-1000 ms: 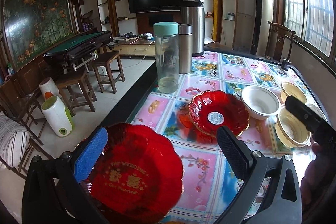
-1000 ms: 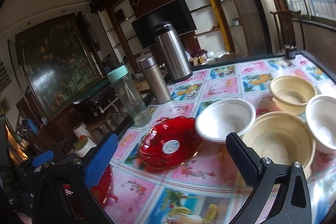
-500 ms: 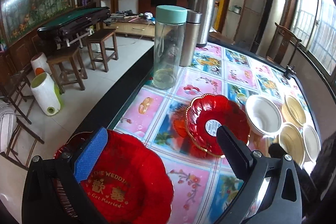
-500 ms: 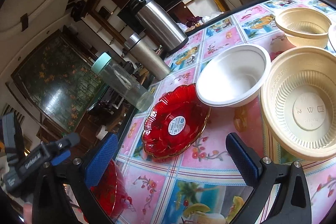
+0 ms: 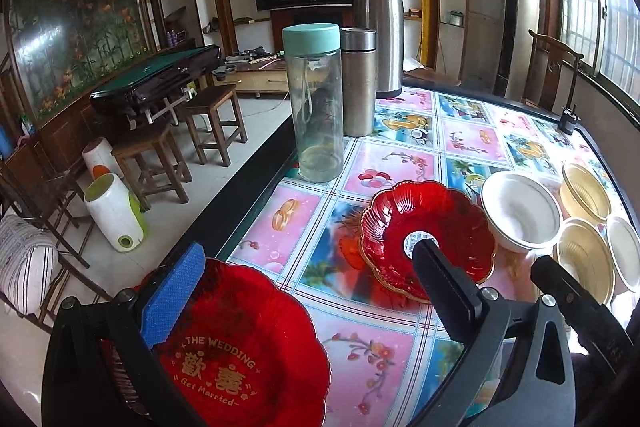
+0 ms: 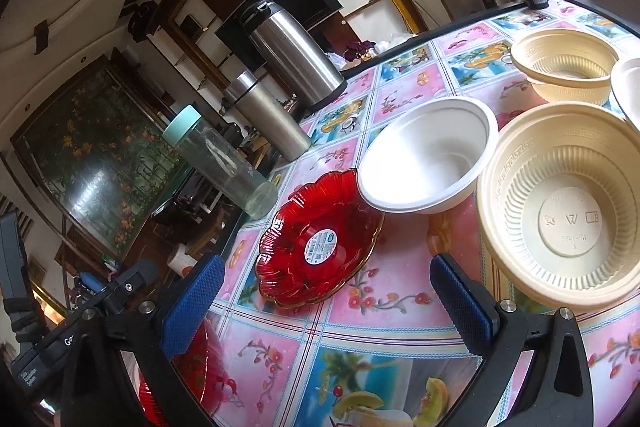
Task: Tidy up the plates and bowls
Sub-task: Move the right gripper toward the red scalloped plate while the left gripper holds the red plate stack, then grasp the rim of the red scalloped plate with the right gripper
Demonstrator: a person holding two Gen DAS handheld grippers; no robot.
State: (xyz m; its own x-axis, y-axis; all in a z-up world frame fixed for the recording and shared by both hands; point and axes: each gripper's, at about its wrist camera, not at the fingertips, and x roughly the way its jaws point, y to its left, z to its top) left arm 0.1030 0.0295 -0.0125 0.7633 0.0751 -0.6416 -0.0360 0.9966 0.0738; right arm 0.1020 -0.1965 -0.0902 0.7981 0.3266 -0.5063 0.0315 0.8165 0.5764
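**Desk:** Left wrist view first. What does it frame?

**Photographer:** The left gripper (image 5: pixel 308 299) with fingers spread wide and nothing pinched. Between and below them sits a red scalloped plastic plate printed "The Wedding" (image 5: pixel 244 355), its near edge cut off by the gripper frame. Whether it touches the blue pad or lies beneath it, I cannot tell. Just past the black fingertip is a second red fluted plate with a white round sticker (image 5: pixel 428 239), flat on the glass-topped picture table (image 5: pixel 392 163).

**Desk:** And the right wrist view?

**Photographer:** The right gripper (image 6: pixel 324 303) is also spread and empty, tilted over the table. The stickered plate (image 6: pixel 316 243) lies just ahead between its fingers, so I judge both plates are being lined up for stacking. Beyond the right finger: a white foam bowl (image 6: pixel 428 155) touching that plate's rim, a ribbed cream plastic bowl (image 6: pixel 560 207) and another cream bowl (image 6: pixel 564 67) farther out.

**Desk:** Anything obscured?

**Photographer:** A second white bowl is clipped at the frame edge. The wedding plate shows only as a red sliver behind the left finger. A clear teal-capped bottle (image 6: pixel 220 163) and steel flasks crowd the far side.
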